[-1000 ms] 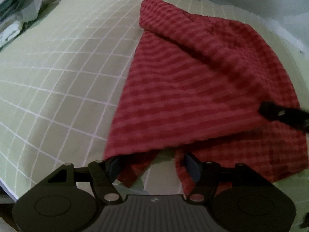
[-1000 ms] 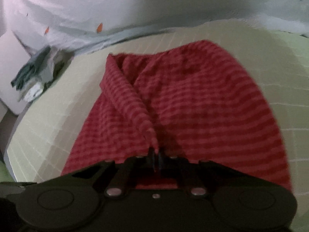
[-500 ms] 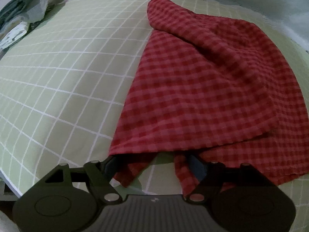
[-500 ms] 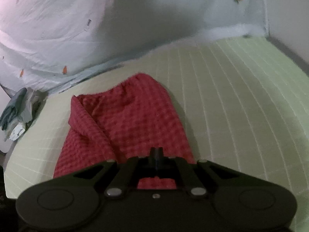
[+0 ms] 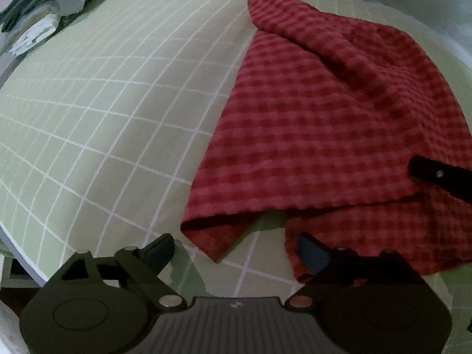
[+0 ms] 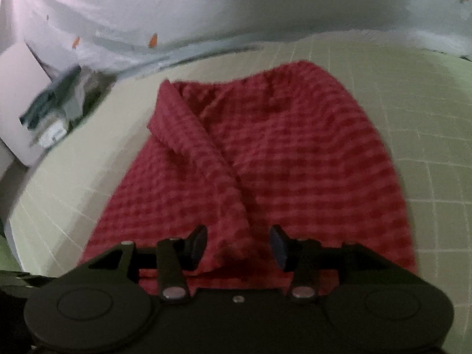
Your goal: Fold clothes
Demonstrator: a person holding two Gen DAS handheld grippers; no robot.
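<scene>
Garment: a red-and-pink checked woven cloth point(image 5: 330, 135), lying on the pale green bed sheet with white grid lines point(image 5: 112, 112), doubled over itself so an upper layer covers a lower one.
Fold state: the near edge of the checked cloth is uneven; one corner point(image 5: 212, 236) pokes out toward the left gripper, and a gap of green sheet shows between it and the lower layer beside it.
Ridge: in the right wrist view a raised crease point(image 6: 200, 153) runs diagonally across the checked cloth from its far left corner down toward the right gripper.
Left gripper point(image 5: 236, 250): fingers spread wide, grasping nothing, hovering at the near edge of the checked cloth, one finger point(image 5: 312, 253) over the lower layer.
Right gripper point(image 6: 239, 246): fingers released and apart, straddling the near end of the crease, holding no fabric that I can make out.
Clutter: a heap of grey-green and white fabric point(image 5: 38, 8) well beyond the checked cloth's left side, at the bed's edge.
Step, by my reckoning: between folds, both hands free to re-grip.
Risk: pinching only the top layer would drag it off the lower one and undo the fold.
Risk: folding over the crease would trap a lump, leaving a lopsided result.
</scene>
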